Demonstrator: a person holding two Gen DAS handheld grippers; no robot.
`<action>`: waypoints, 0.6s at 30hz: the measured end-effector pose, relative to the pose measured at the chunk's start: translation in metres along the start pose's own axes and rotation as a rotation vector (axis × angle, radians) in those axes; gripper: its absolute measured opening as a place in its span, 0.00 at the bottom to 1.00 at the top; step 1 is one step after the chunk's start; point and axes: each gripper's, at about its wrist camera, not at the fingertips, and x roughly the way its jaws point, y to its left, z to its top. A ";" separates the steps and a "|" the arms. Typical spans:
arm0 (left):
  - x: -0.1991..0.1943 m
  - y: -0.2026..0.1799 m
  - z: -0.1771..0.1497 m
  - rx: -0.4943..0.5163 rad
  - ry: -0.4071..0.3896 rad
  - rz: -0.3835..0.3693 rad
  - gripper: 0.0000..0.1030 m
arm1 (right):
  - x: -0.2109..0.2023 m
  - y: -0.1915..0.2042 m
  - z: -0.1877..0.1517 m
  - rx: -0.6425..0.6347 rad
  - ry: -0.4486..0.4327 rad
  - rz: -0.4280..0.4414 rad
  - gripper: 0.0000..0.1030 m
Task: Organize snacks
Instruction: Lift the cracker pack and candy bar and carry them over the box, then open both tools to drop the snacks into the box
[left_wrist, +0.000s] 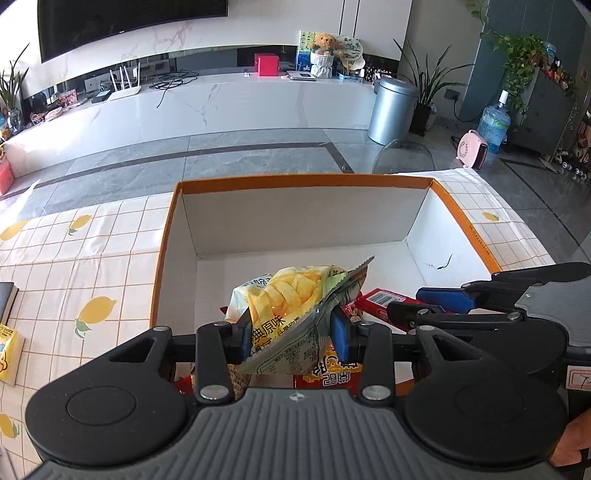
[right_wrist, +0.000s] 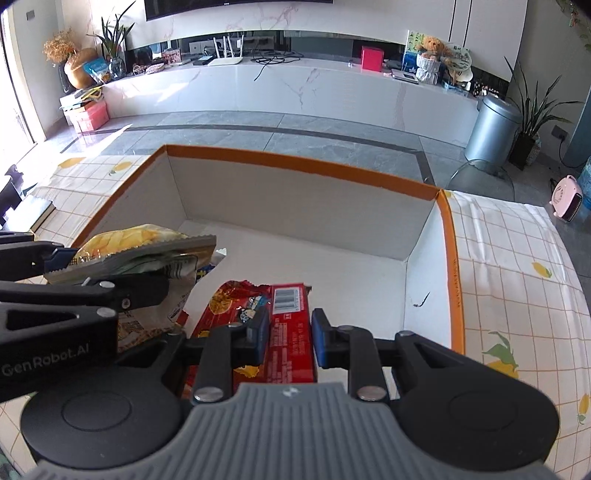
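I counted two snack packs in my claws. My left claw (left_wrist: 291, 334) was clamped on the yellow chip bag (left_wrist: 291, 306), held above the near end of the orange-rimmed box (left_wrist: 306, 181). My right claw (right_wrist: 289, 338) straddled the red packet (right_wrist: 284, 325) inside it; whether it was pinching, I couldn't tell. More red wrappers lay hidden under the bag. The box's far end held nothing.

Left hand-held gripper (left_wrist: 291, 334) clamped shut, right hand-held gripper (right_wrist: 290, 332) parted, side by side
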 end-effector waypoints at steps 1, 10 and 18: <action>0.002 0.000 0.000 0.003 0.006 0.000 0.44 | 0.005 0.000 0.000 0.002 0.011 0.003 0.21; 0.018 0.001 0.008 0.006 0.063 -0.002 0.44 | 0.029 0.001 -0.001 0.012 0.089 0.020 0.20; 0.030 0.003 0.010 0.006 0.106 0.010 0.46 | 0.042 -0.003 -0.005 0.036 0.146 0.040 0.20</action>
